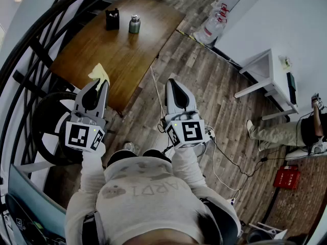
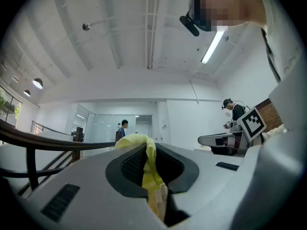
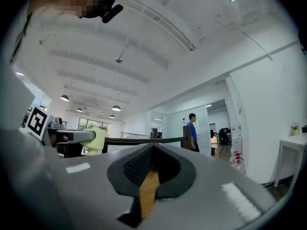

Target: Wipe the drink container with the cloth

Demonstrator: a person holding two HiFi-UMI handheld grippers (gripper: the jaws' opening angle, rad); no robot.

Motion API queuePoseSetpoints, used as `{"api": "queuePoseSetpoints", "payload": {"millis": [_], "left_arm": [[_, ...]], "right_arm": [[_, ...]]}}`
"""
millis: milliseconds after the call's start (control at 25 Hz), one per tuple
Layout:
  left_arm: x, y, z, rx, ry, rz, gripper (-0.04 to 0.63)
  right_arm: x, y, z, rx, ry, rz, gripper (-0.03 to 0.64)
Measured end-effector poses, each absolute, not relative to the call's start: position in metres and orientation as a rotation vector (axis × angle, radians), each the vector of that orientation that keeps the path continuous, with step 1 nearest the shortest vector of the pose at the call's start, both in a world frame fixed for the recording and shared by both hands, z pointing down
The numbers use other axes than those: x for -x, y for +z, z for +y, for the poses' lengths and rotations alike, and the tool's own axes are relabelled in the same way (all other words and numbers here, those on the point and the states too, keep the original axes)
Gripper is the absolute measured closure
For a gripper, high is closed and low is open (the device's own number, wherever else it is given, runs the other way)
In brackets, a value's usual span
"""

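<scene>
Left gripper (image 1: 100,87) points up and forward toward 11 o'clock, its jaws pinched on a yellow cloth (image 1: 98,73). The left gripper view shows the fabric squeezed between the two dark pads and bunching out over the tips. The right gripper (image 1: 172,87) is held beside it at about 12 o'clock. Its jaws are pressed together with nothing between them, which the right gripper view confirms.

Seen from the head view, the largest thing ahead is the wooden table (image 1: 110,52), spreading from 11 to 12 o'clock beyond both tools. A dark curved railing (image 1: 36,45) runs along its 9 o'clock side. A small white table (image 1: 265,68) stands at 2 o'clock against the wall, and another person's legs (image 1: 273,134) stretch in at 3 o'clock. Some large water bottles (image 1: 210,27) lie at 1 o'clock on the floor.

The drink container (image 1: 134,24), a small greenish metal bottle with a cap, stands upright at the far end of the wooden table, close to 12 o'clock. It is well apart from both grippers. Just beside it, at its 9 o'clock, sits a small black holder (image 1: 112,19).

As for progress, the cloth is in hand and that is the only part done. No wiping has begun, since the cloth is nowhere near the bottle. What remains is to approach the table, bring the cloth onto the container and rub it over. The free right tool could probably steady the bottle.
</scene>
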State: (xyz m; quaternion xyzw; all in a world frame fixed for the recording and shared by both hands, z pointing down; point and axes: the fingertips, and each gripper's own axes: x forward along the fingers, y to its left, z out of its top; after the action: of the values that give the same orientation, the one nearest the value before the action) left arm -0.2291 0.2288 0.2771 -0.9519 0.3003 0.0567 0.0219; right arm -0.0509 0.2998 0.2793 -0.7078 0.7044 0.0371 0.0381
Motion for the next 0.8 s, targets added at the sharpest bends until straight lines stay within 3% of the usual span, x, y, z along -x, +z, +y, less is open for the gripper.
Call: {"api": "queuePoseSetpoints", "payload": {"millis": [800], "left_arm": [[0.247, 0.27, 0.201, 2.976, 0.207, 0.856, 0.566]], "right_arm": [[0.072, 0.272, 0.276, 2.194, 0.114, 2.083, 0.606]]}}
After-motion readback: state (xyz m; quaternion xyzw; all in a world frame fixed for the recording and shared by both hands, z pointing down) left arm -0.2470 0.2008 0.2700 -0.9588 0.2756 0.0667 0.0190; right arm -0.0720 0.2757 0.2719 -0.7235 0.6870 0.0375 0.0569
